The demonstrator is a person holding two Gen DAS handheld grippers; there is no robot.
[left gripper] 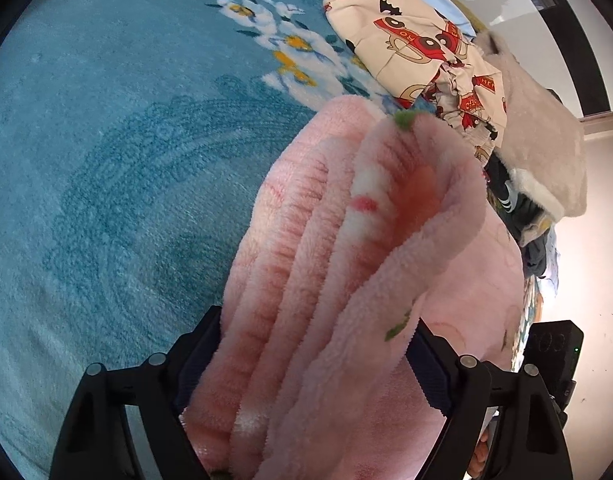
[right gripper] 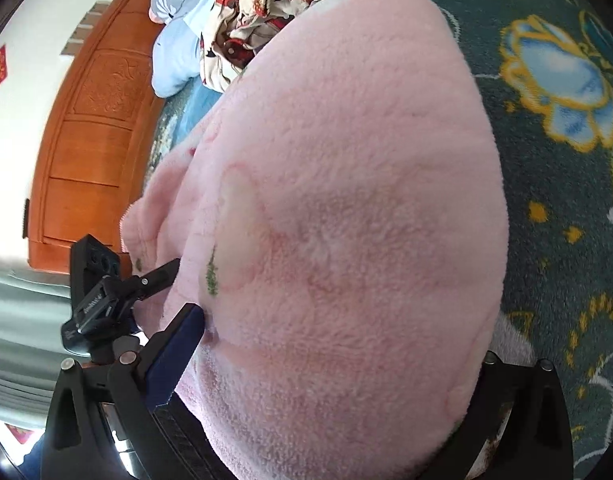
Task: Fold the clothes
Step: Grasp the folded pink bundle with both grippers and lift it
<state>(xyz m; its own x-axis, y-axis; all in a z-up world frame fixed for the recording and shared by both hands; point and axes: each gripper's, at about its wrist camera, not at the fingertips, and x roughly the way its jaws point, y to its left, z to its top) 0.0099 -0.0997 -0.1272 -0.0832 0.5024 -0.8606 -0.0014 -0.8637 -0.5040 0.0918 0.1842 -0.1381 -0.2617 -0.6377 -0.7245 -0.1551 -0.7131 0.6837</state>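
Left gripper (left gripper: 318, 364): clamped on a thick bunch of the pink fleece garment (left gripper: 346, 260), several layers pleated between the two pads.

Right gripper (right gripper: 338, 376): closed on another part of the same garment (right gripper: 346, 200), which billows over the camera; its far finger is mostly hidden by fleece.

The left gripper appears in the right wrist view at (right gripper: 166, 280), near the right one, so both hold one stretch of the edge. The garment hangs above the blue floral bedspread (left gripper: 106, 140), beside a pile of unfolded clothes (left gripper: 426, 52).

Assessment: the fold is under way. To do it well, keep both grips level, hold the edge taut between them, lower the fleece flat onto bare bedspread clear of the pile, and release only once the layers lie square.
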